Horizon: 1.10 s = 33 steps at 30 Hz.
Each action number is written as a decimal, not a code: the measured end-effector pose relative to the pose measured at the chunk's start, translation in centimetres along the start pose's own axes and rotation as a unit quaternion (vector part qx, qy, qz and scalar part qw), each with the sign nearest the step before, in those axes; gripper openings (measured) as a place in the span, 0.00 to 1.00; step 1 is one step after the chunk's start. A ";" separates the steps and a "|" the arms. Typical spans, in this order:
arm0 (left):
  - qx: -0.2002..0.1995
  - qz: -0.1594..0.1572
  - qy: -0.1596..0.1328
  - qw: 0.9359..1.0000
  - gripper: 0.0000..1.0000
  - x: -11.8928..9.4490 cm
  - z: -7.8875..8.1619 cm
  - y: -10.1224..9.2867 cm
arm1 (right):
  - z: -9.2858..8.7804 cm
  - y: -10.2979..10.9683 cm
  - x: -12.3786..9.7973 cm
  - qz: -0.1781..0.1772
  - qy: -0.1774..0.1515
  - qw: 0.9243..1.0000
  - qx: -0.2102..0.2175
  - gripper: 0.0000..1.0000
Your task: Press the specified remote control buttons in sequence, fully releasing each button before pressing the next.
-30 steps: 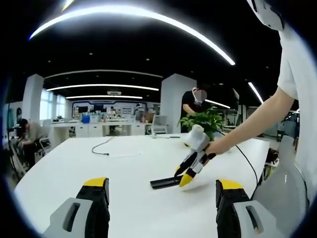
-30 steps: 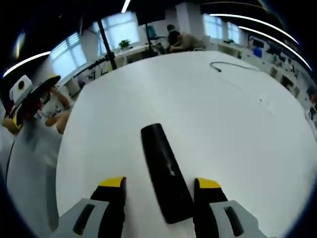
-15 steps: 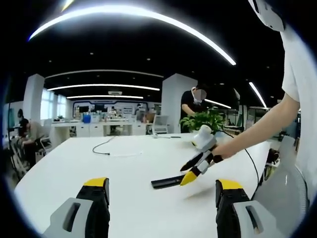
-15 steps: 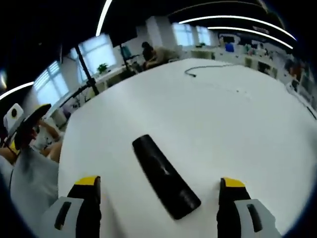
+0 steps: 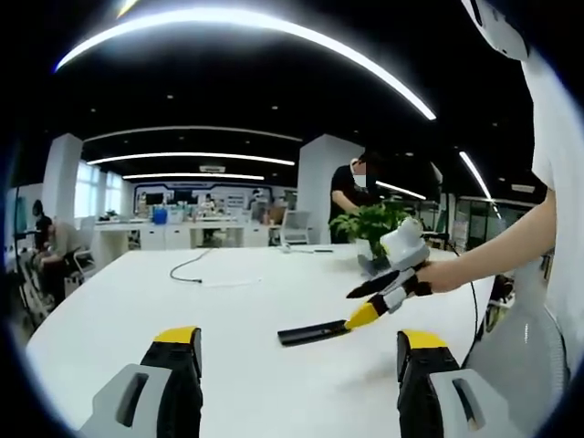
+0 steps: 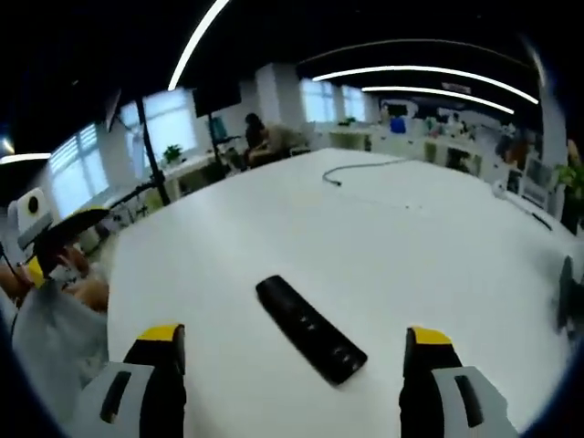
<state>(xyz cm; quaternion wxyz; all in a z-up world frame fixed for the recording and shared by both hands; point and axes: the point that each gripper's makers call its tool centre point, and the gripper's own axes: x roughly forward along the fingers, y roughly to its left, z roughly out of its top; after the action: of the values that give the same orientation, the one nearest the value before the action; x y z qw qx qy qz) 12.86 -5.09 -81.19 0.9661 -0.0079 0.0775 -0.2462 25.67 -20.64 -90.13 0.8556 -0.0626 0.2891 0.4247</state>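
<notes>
A black remote control point(image 5: 313, 332) lies flat on the white table point(image 5: 119, 310). In the left gripper view my left gripper point(image 5: 299, 354) is low over the near table edge, jaws wide apart and empty, the remote a little beyond them. My right gripper point(image 5: 359, 305), held in a hand, hovers above the remote's right end with its fingers apart. In the right gripper view the remote point(image 6: 310, 328) lies diagonally ahead, between the wide-open jaws of the right gripper point(image 6: 296, 360) and apart from both. The left gripper point(image 6: 57, 235) is at the far left.
A thin dark cable point(image 5: 192, 267) trails across the far part of the table, also seen as the cable point(image 6: 351, 169). A potted plant point(image 5: 370, 224) stands at the back right. The person's arm point(image 5: 497, 254) reaches in from the right. People sit at distant desks.
My right gripper, whose jaws stood close on both sides of the remote, has opened wide and drawn up and back from it. The remote stays put. The left gripper has not moved.
</notes>
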 end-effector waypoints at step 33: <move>0.004 -0.002 0.009 1.000 0.91 0.0 -0.3 0.0 | -1.8 6.0 -10.5 -0.055 -0.067 0.996 -0.020 0.99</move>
<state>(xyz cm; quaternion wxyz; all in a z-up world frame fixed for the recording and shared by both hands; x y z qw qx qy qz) 12.83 -5.11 -81.49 0.9649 -0.0017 0.0851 -0.2485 15.34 -24.79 -85.00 0.8938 -0.0668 0.2188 0.3857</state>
